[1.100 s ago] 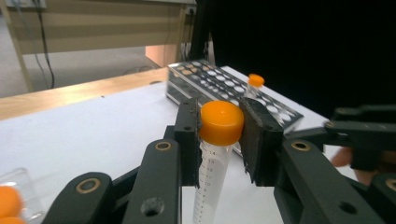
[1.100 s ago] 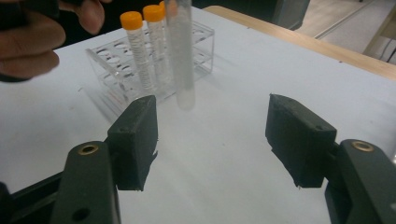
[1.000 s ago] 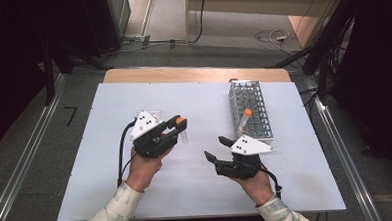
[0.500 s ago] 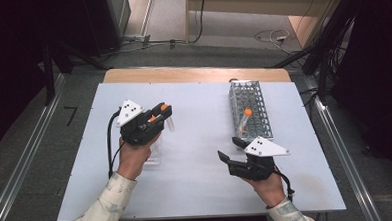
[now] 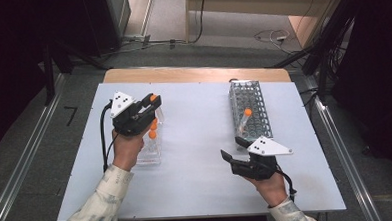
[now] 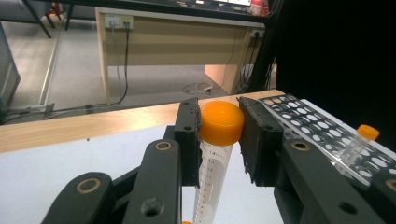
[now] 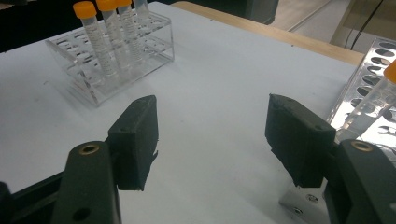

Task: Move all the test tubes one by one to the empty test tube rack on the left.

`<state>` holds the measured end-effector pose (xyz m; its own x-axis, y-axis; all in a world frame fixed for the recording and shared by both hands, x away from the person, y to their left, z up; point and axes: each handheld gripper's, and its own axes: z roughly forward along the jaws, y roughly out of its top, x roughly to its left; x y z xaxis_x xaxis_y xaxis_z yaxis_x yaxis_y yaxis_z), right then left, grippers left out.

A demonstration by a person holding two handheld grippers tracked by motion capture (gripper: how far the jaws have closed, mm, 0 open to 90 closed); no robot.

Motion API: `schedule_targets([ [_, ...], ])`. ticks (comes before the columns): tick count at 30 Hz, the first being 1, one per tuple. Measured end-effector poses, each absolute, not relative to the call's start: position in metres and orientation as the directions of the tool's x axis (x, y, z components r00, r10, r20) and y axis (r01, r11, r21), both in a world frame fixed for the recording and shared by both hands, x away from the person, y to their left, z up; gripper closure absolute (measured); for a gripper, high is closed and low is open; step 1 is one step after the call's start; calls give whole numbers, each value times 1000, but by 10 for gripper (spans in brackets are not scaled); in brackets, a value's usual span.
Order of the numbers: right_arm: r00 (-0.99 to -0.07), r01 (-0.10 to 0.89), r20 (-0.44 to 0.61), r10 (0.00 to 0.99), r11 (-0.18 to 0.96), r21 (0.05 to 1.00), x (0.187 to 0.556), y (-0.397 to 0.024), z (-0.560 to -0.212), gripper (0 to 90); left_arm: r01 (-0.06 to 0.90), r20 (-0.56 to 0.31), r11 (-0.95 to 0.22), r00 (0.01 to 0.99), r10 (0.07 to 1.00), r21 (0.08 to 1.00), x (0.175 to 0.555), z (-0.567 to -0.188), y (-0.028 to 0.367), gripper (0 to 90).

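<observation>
Left claw (image 6: 219,128) stays clenched on the clear graduated plastic tube with orange screw cap (image 6: 219,122), above the clear acrylic tube rack (image 5: 150,145) at the left of the white surface (image 5: 195,140); keep the tube vertical; lower it squarely. Right claw (image 7: 212,140) stands released beside the perforated metal rack (image 5: 250,108).

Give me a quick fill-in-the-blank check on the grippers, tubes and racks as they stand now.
1. The left gripper is shut on a clear graduated tube's ____ cap.
2. The right gripper has its jaws ____.
3. The perforated metal rack holds ____ orange-capped tube.
4. The clear plastic rack stands on the ____ table.

Missing words: orange; open; one; white
</observation>
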<state>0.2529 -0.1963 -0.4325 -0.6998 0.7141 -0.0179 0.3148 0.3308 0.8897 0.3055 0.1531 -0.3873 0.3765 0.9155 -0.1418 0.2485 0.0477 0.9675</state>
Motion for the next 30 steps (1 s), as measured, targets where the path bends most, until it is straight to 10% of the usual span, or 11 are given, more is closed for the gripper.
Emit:
schedule_targets([
  [30,-699,316,-20,715,334,888,254,-196,-435,333,284,-81,-9,302,950,959,314,-409,151,691],
])
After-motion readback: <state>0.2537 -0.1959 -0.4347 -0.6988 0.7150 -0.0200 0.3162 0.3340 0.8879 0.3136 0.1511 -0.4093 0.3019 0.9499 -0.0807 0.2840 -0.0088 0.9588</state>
